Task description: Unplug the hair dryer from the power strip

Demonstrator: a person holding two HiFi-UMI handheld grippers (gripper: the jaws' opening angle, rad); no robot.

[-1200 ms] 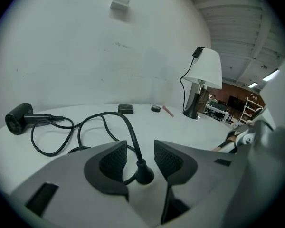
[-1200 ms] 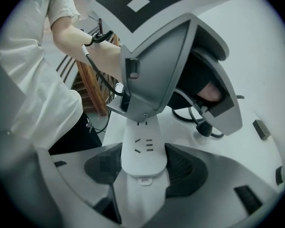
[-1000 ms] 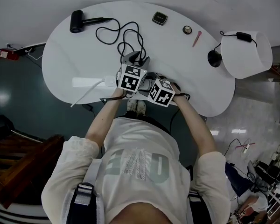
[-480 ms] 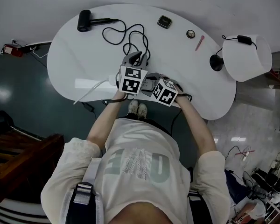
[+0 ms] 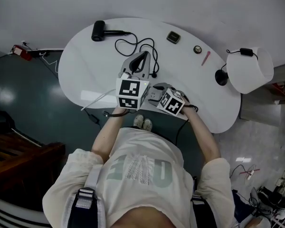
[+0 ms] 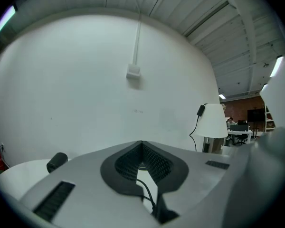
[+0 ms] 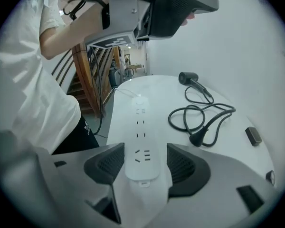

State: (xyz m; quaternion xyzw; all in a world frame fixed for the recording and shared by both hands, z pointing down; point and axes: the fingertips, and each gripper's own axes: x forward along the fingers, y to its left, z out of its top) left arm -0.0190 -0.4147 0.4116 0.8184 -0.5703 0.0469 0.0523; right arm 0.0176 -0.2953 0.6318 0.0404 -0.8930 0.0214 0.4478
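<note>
Hovering above the table (image 5: pixel 85 65), the left gripper (image 6: pixel 141 144) has its jaws pressed together on nothing. The hair dryer's plug (image 7: pixel 198 139) lies free on the tabletop just beside the power strip (image 7: pixel 140 127), its cord (image 7: pixel 199 110) looping back toward the hair dryer (image 5: pixel 100 31) at the far left edge. The right gripper (image 7: pixel 143 167) straddles the strip's end by the near edge, jaws spread.
</note>
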